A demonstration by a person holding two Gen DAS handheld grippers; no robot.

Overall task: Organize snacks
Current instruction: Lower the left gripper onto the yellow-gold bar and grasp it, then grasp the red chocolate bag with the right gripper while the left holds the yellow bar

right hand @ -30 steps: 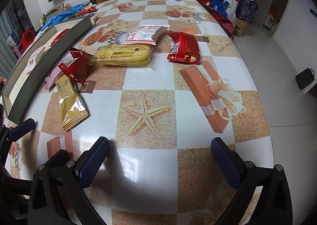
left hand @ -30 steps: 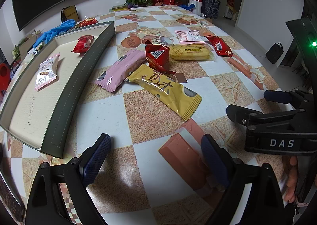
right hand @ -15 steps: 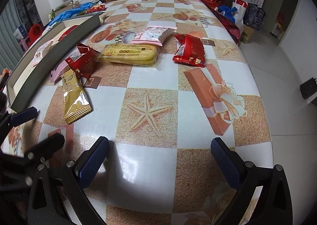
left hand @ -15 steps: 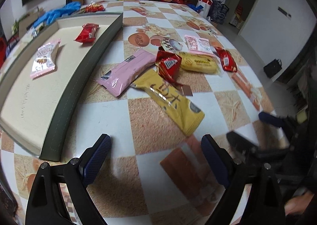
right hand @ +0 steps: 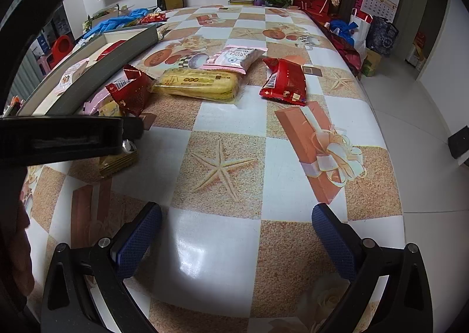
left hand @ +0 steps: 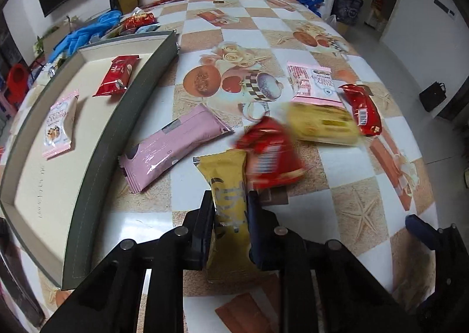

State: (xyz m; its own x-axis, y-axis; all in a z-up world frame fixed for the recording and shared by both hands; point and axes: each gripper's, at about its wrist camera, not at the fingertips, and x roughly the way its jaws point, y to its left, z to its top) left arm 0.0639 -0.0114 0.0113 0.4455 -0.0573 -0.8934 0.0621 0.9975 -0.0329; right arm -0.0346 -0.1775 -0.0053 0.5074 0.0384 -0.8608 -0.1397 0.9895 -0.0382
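My left gripper (left hand: pixel 230 201) has its jaws closing on a long yellow snack packet (left hand: pixel 225 174), and both pads press its sides. A blurred red packet (left hand: pixel 269 154) leans against the yellow packet's far end. Left of them lies a long pink packet (left hand: pixel 173 145). The grey-rimmed tray (left hand: pixel 129 116) holds a small red packet (left hand: pixel 117 75) and a pink-and-white packet (left hand: pixel 58 125). My right gripper (right hand: pixel 236 233) hovers open over bare tablecloth, with nothing between its fingers. The left gripper (right hand: pixel 129 127) shows at that view's left edge.
Further back lie a yellow biscuit pack (right hand: pixel 199 83), a pink-and-white cookie bag (right hand: pixel 234 57) and another red packet (right hand: pixel 284 83). Blue gloves (left hand: pixel 85 34) and clutter sit behind the tray. Plants and bags stand past the table's far end; the floor drops off on the right.
My left gripper moved forward to the yellow packet and went from wide open to shut on it. The red packet shifted and now blurs. The right gripper stayed where it was.
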